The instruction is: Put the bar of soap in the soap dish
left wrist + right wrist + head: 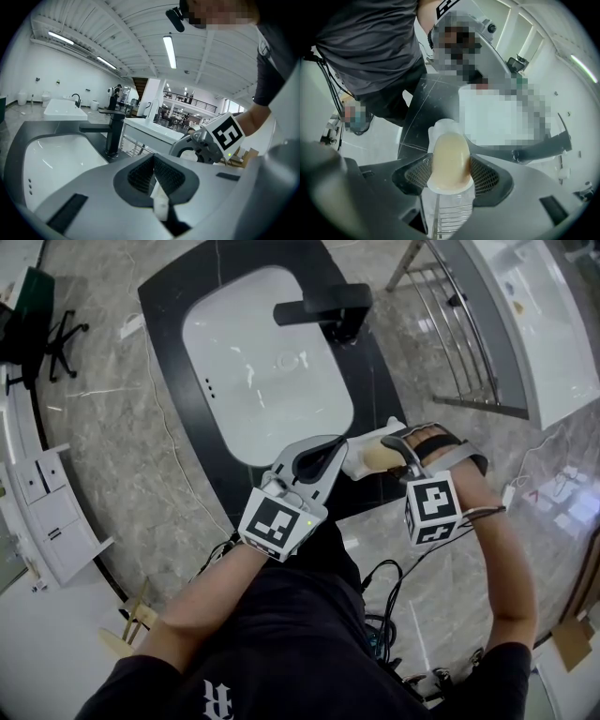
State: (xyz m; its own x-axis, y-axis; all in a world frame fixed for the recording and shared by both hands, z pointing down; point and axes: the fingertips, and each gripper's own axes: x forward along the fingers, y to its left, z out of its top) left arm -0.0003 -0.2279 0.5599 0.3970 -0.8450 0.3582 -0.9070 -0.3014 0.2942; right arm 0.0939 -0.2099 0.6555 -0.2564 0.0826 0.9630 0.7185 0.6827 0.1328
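A cream bar of soap [450, 159] sits between the pads of my right gripper [450, 174], which is shut on it. The white soap dish [444, 126] shows round and behind the bar, with a ribbed clear part below it. In the head view the soap [379, 458] and the dish [359, 461] hang over the front edge of the black counter [169, 306], between both grippers. My left gripper [336, 454] is shut on the dish's edge, a white piece [160, 204] pinched in its jaws [157, 187]. My right gripper [396, 448] is close beside it.
A white sink basin [202, 324] with a black faucet [328, 307] fills the counter. A metal rack [459, 324] and another white basin [539, 315] stand at the right. Cables lie on the marble floor; an office chair [56, 338] and a white cabinet [47, 512] stand left.
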